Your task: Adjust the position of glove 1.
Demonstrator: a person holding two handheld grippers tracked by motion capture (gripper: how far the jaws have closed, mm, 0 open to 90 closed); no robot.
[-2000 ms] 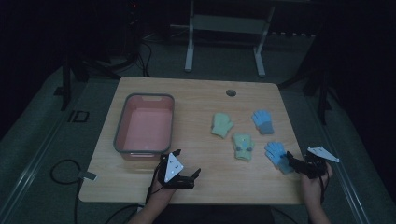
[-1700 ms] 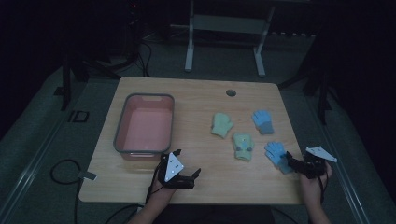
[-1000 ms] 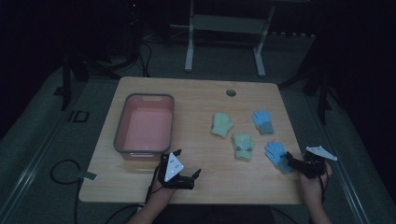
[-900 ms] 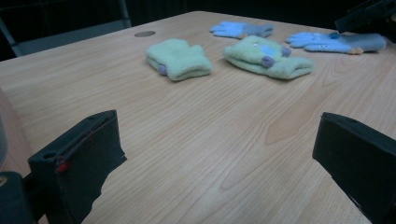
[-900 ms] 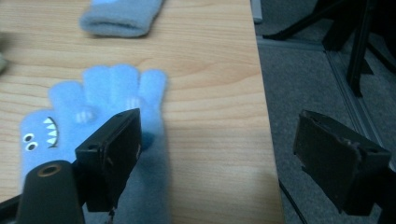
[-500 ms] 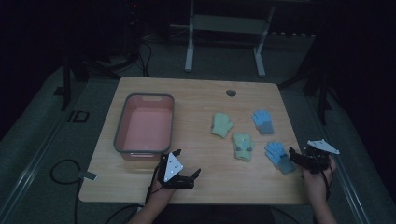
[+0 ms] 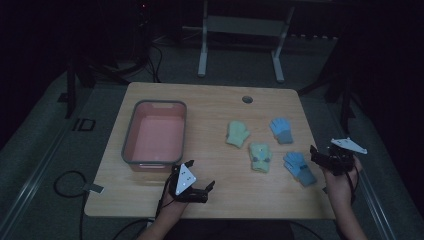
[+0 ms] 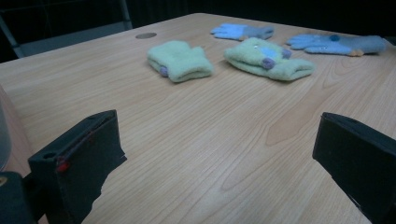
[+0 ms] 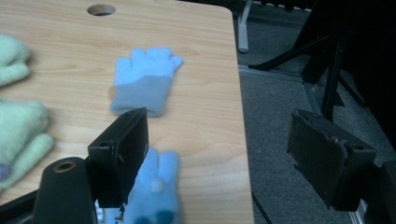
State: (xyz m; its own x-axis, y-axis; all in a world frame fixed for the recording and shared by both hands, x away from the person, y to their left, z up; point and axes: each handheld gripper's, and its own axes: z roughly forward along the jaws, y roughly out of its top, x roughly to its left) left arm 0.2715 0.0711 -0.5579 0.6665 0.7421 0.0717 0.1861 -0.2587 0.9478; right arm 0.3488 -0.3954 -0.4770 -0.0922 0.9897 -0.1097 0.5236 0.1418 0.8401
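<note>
Blue knit is what your right gripper [image 7: 320, 156] is hanging over: the near blue glove [image 7: 299, 168] is lying close to the table's [image 7: 210, 107] right edge, just to the left of your jaws in the high view, and in the right gripper view its fingertips [image 9: 161, 163] are peeking out below the left jaw. Your jaws have just been closing a little, yet they are standing wide with nothing between the pads, so you are holding nothing there. The glove's long axis is running roughly from its fingers, pointing away from you, to a cuff slanting toward you and the right edge, so you are facing it mostly along its length, though dim light is making the cuff end hard to read. Your left gripper [image 7: 202, 190] is resting near the front edge, jaws also spread and empty, with the green mittens [image 8: 180, 59] and the far blue glove [image 8: 240, 31] well ahead of it, so your right hand is plainly the nearer one. The pink bin [image 7: 131, 135] is sitting on the left half of the table, well apart from the glove.
</note>
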